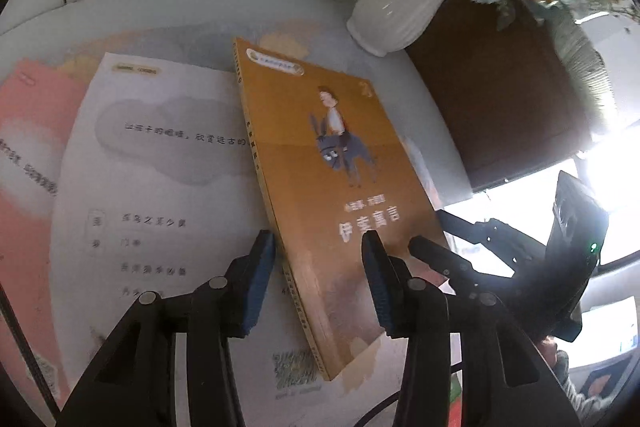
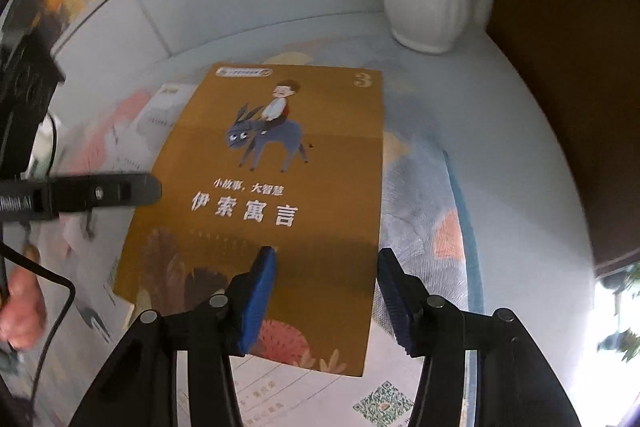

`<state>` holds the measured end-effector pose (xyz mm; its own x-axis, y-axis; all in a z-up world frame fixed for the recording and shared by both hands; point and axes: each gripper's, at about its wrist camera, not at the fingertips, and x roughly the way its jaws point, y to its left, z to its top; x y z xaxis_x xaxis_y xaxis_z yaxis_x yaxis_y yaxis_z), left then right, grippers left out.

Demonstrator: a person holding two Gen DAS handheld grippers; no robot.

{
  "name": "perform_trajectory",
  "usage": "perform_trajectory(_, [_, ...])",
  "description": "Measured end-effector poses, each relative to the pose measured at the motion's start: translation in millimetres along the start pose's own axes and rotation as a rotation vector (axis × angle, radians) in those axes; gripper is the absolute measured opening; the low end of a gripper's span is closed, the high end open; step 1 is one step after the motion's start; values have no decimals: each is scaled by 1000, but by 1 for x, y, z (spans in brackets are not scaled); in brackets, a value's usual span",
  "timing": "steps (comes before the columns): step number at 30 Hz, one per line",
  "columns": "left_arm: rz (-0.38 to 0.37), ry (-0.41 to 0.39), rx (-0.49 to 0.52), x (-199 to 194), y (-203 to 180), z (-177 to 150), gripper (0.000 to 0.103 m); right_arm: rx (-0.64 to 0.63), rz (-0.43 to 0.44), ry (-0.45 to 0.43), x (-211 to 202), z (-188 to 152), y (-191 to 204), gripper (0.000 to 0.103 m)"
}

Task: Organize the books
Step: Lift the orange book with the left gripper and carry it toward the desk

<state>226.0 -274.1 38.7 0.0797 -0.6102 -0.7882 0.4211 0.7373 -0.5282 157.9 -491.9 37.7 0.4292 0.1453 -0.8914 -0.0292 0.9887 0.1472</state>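
Orange book (image 1: 336, 187) between left claw (image 1: 318, 279) pads

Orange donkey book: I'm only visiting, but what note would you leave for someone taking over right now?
Left tool: open, straddling the orange book at its spine edge.
Right tool: open, straddling the opposite edge.
The orange book lies partly on a white book; a pink book is further left.
Done: both tools are in place.
Left: grip, lift, then sort the books.

The orange book (image 1: 320, 163) hides part of the white page (image 1: 160, 187), whose small print blurs.
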Motion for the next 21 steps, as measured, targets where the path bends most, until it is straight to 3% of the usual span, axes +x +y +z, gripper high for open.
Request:
perform_trajectory(5, [28,-35,-10,-35,12,-30,41,-54,80,-29,-22,-3,31,56])
perform_trajectory(8, [31,-61,-96,-59,37,-59,41,-127,78,16,-17,-14,61,58])
perform_trajectory(11, [6,-95,-185,-89,61,-92,41,-160,140,42,-18,-29,89,58])
perform_trajectory(21, [153,-108,-341,-157,117,-204,41,-403,290,160,-20,-90,216,58])
